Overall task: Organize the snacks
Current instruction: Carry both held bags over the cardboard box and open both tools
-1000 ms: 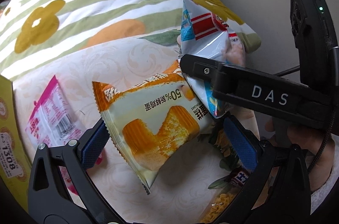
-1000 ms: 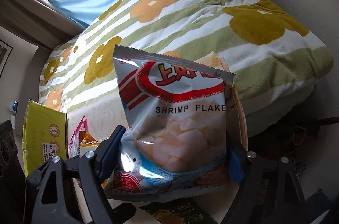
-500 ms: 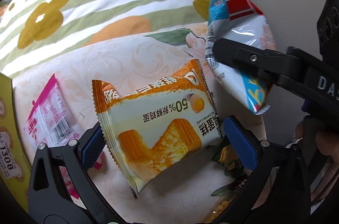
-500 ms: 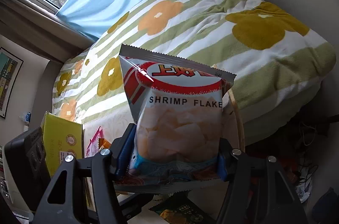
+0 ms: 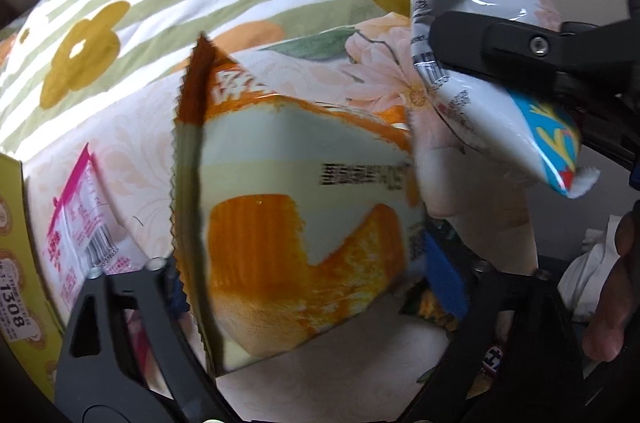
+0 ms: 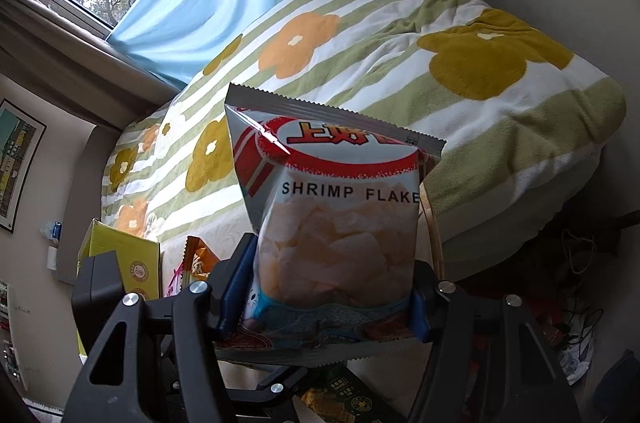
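Observation:
My left gripper (image 5: 308, 279) is shut on an orange and cream cake packet (image 5: 296, 223) and holds it tilted above the floral cloth. My right gripper (image 6: 328, 299) is shut on a white and red bag of shrimp flakes (image 6: 336, 215), held upright in the air. The same bag (image 5: 480, 35) shows at the upper right of the left wrist view, with the right gripper's black finger across it. The cake packet's orange corner (image 6: 196, 255) shows at lower left in the right wrist view.
A pink snack packet (image 5: 76, 219) lies on the cloth at left, beside a yellow cardboard box (image 5: 16, 263), also in the right wrist view (image 6: 120, 255). A dark green snack packet (image 6: 344, 395) lies below. A flowered quilt (image 6: 400, 43) fills the background.
The left gripper has closed on the cake packet and lifted it, tilting it upright. The right gripper has raised the shrimp flake bag higher and to the right.

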Motion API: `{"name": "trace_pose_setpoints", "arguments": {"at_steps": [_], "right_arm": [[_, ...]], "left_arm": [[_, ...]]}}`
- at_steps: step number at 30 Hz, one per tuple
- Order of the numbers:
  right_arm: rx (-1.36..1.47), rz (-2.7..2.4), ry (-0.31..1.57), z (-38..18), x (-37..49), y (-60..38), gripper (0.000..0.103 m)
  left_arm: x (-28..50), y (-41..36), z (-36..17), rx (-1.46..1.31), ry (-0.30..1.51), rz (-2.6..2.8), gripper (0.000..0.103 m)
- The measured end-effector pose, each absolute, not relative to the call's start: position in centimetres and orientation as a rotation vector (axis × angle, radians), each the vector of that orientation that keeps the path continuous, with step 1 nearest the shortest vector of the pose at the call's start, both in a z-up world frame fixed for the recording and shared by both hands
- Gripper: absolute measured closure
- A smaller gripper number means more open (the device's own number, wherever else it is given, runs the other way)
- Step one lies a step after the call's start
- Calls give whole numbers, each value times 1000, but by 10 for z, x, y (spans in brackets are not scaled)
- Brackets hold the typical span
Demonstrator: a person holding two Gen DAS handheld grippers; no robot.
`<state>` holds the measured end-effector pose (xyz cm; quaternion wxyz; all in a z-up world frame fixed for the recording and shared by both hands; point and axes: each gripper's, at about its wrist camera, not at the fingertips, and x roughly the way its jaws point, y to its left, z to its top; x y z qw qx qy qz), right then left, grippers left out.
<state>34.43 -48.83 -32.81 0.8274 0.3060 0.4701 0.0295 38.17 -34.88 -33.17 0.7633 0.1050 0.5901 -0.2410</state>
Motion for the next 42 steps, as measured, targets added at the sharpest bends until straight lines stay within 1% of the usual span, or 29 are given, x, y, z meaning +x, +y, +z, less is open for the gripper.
{"name": "trace_pose_setpoints", "arguments": {"at_steps": [5, 13, 19, 25, 29, 36, 42], "right_arm": [[652, 63, 992, -328, 342, -489, 43], [638, 68, 977, -320, 337, -489, 43], [619, 84, 948, -301, 333, -486, 43], [573, 127, 902, -266, 326, -473, 43], [528, 182, 872, -240, 322, -456, 43], [446, 302, 827, -201, 327, -409, 43], [393, 416, 808, -180, 337, -346, 43]], "left_arm": [[384, -345, -328, 194, 1270, -553, 32], [385, -332, -314, 146, 1235, -539, 32], [383, -320, -280, 118, 1168, -518, 32], [370, -295, -231, 74, 1072, -474, 32], [361, -267, -198, 38, 1009, -415, 32], [346, -192, -145, -27, 919, -274, 32], [344, -120, -125, -65, 878, -172, 32]]}}
